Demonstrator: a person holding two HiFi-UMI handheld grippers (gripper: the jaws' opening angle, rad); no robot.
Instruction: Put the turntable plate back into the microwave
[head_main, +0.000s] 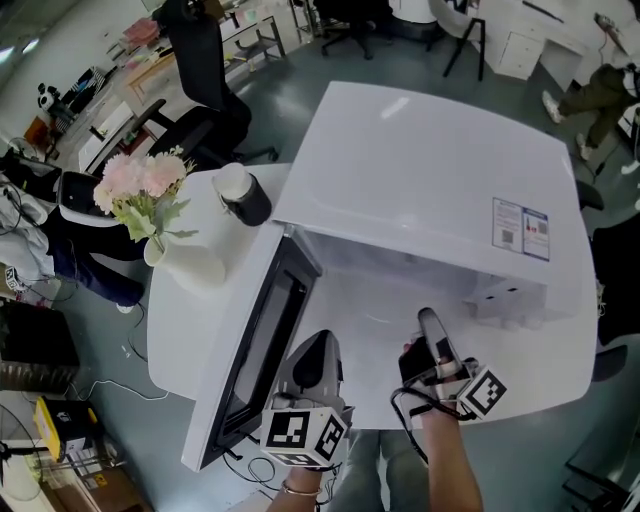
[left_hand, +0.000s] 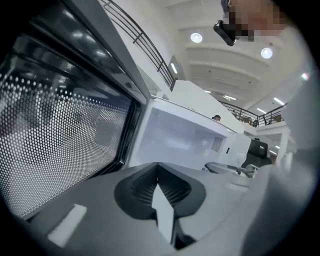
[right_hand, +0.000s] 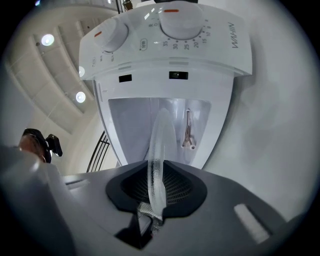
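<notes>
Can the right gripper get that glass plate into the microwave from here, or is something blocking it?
Probably yes. The door stands swung wide to the left, the cavity faces the right gripper with nothing across its mouth, and the left gripper sits by the door, clear of the glass plate.

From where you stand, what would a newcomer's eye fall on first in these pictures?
The big white microwave fills the middle of the head view, its door swung open to the left. In front of its cavity the right gripper clamps the clear turntable plate edge-on. Pink flowers stand on the table left of it.
</notes>
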